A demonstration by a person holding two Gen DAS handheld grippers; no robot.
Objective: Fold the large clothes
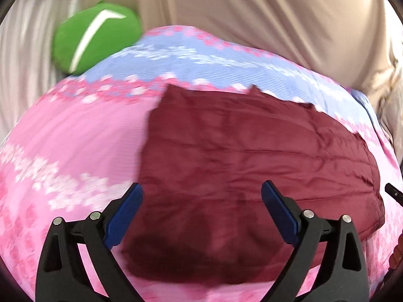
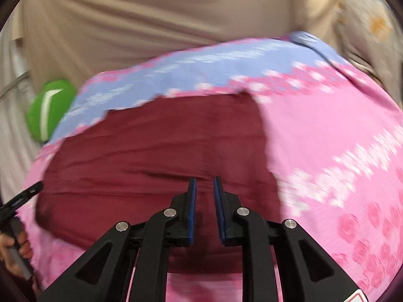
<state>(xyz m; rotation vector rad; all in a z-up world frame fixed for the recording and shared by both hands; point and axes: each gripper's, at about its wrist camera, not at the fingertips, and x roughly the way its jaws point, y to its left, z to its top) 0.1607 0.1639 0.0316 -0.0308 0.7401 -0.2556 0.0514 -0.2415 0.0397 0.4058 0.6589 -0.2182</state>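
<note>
Maroon garment (image 1: 252, 166) lying folded ahead of both claws, left gripper (image 1: 202, 196) gaping wide and holding nothing, right gripper (image 2: 204, 187) hovering narrowly parted, gripping nothing

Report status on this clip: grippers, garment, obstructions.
Left gripper wide open, empty. Right gripper slightly apart, empty. Maroon garment lies folded on pink sheet. Green cushion off to the side, clear.
</note>
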